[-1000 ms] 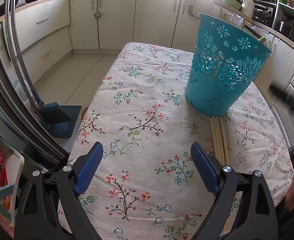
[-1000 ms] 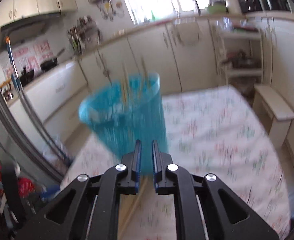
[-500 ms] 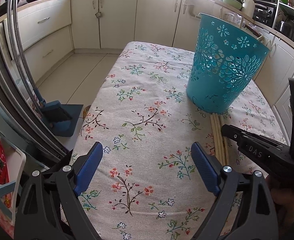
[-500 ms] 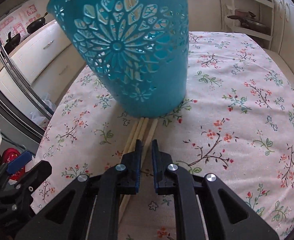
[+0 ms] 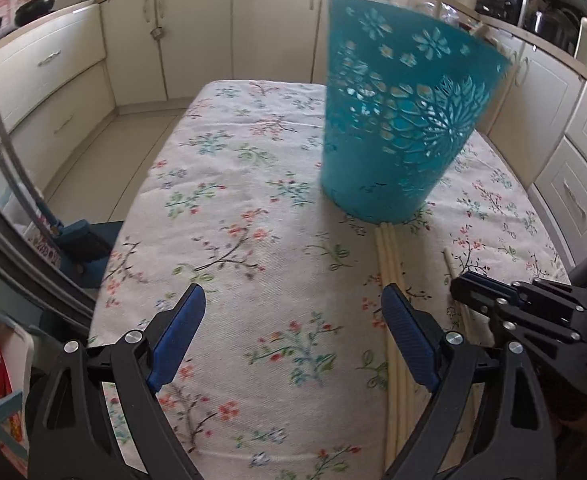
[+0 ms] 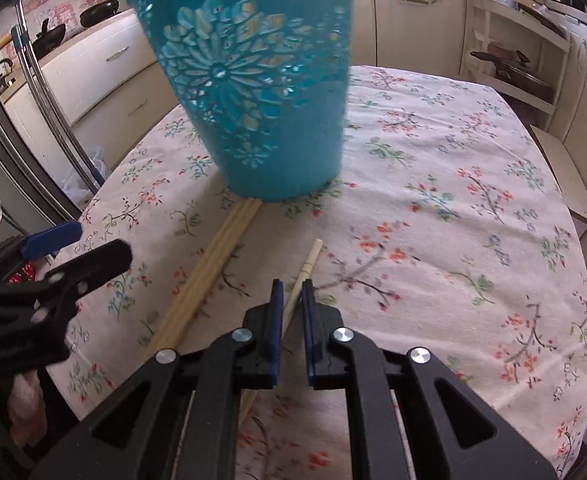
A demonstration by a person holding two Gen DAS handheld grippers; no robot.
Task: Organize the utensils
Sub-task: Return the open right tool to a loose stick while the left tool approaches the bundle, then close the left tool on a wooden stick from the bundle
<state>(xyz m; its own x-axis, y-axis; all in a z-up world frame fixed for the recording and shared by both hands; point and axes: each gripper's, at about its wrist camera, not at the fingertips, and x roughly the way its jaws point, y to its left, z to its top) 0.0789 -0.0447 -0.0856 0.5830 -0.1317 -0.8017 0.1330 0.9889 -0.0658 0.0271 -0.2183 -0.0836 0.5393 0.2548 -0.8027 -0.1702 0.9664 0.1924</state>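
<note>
A teal cut-out basket (image 5: 397, 128) stands on the floral tablecloth (image 5: 253, 200); it also shows in the right wrist view (image 6: 261, 88). A bundle of wooden chopsticks (image 5: 389, 280) lies in front of it, also seen in the right wrist view (image 6: 209, 268). My right gripper (image 6: 291, 288) is shut on a single chopstick (image 6: 309, 260), apart from the bundle, low over the cloth; it also shows in the left wrist view (image 5: 459, 286). My left gripper (image 5: 293, 320) is open and empty, left of the bundle.
Cream kitchen cabinets (image 5: 197, 40) surround the table. A broom and blue dustpan (image 5: 77, 240) stand on the floor at left. A shelf unit (image 6: 513, 60) is at the far right. Table edges lie close on both sides.
My right gripper has shifted right off the bundle and now holds one chopstick separated from it. The left gripper has moved slightly closer to the basket.
</note>
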